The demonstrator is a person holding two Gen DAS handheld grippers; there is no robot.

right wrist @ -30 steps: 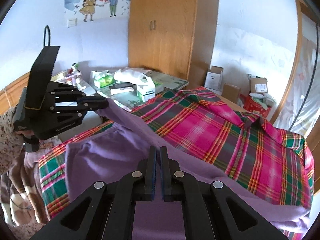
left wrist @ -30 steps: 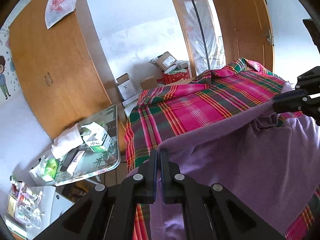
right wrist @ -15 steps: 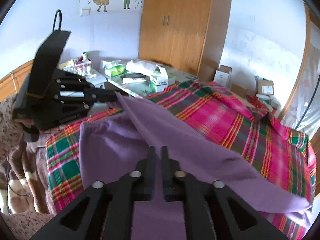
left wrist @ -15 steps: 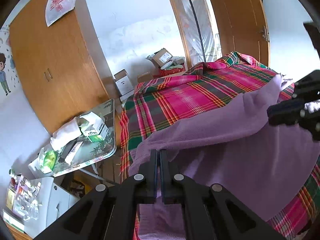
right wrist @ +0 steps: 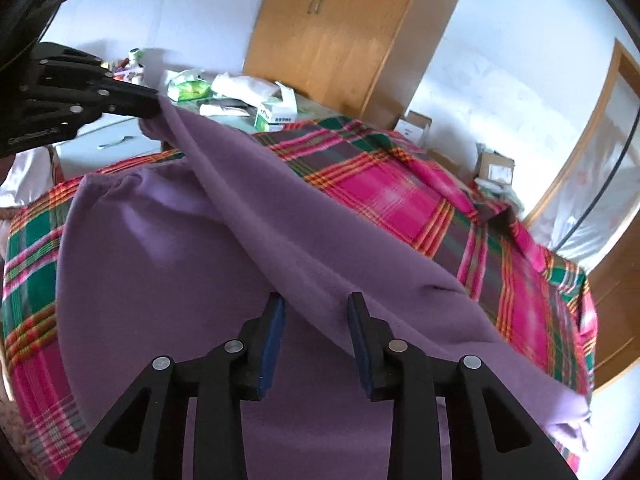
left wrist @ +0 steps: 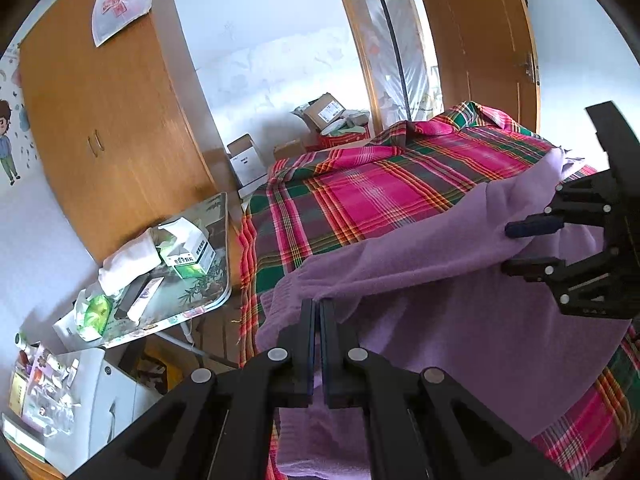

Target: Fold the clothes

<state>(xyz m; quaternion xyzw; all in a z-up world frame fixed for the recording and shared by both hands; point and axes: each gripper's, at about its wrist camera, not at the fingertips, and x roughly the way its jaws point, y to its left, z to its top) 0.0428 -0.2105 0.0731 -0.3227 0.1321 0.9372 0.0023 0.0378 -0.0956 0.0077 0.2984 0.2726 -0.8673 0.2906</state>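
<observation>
A purple garment (left wrist: 440, 300) lies on the pink-and-green plaid bed cover (left wrist: 360, 192), one edge lifted and drawn over itself as a long fold. My left gripper (left wrist: 319, 305) is shut on that edge's corner near the bed's left side. The right wrist view shows the same gripper (right wrist: 154, 106) pinching the purple garment (right wrist: 160, 280) at the upper left. My right gripper (right wrist: 316, 300) is open, its blue pads on either side of the folded edge without touching it. In the left wrist view the right gripper (left wrist: 508, 248) shows spread jaws at the fold's far end.
A glass side table (left wrist: 224, 240) cluttered with boxes and packets stands left of the bed, with a white cabinet (left wrist: 100, 392) nearer. A wooden wardrobe (left wrist: 112, 140), cardboard boxes (left wrist: 246, 158) and a wooden door (left wrist: 492, 40) line the walls. The plaid cover (right wrist: 400, 200) stretches beyond the garment.
My right gripper has opened and let go of the purple edge. Both grippers have carried the lifted edge across the garment, and the fold now sags lower.
</observation>
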